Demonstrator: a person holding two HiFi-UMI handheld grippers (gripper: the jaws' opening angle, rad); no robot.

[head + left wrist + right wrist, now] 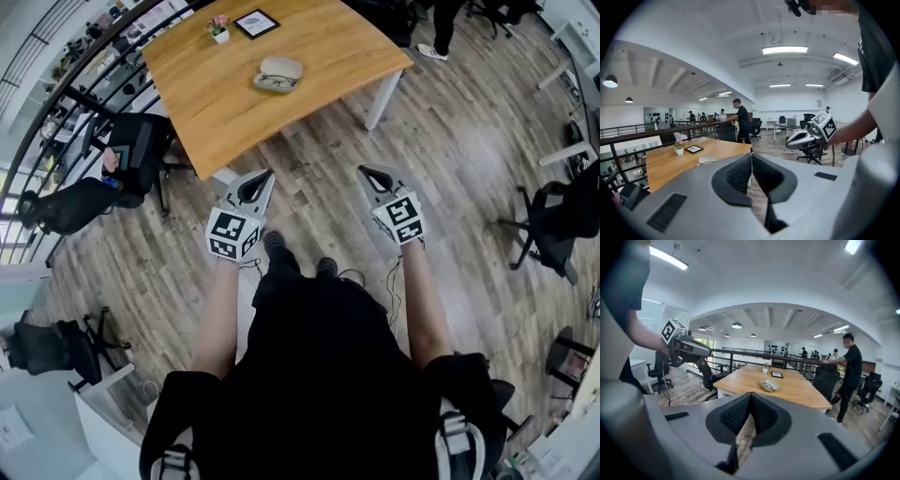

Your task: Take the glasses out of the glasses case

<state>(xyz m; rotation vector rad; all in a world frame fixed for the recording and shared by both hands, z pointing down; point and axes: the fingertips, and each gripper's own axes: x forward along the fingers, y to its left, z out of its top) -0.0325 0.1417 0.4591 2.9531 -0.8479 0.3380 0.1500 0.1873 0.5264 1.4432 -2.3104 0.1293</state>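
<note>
A pale grey glasses case (279, 71) lies open on the wooden table (319, 37), with dark glasses (275, 83) showing at its near side. Both grippers hang in the air over the floor, well short of the table. My left gripper (265, 175) is shut with nothing in it, and so is my right gripper (366, 171). In the left gripper view the shut jaws of the left gripper (751, 156) point past the case (708, 159). In the right gripper view the right gripper (750, 396) points toward the case (769, 385).
A small potted plant (218, 28) and a framed picture (255, 22) stand at the table's far side. Black office chairs (141, 145) sit by the table's left edge, beside a railing (70, 66). A person in black (848, 373) stands past the table's right end.
</note>
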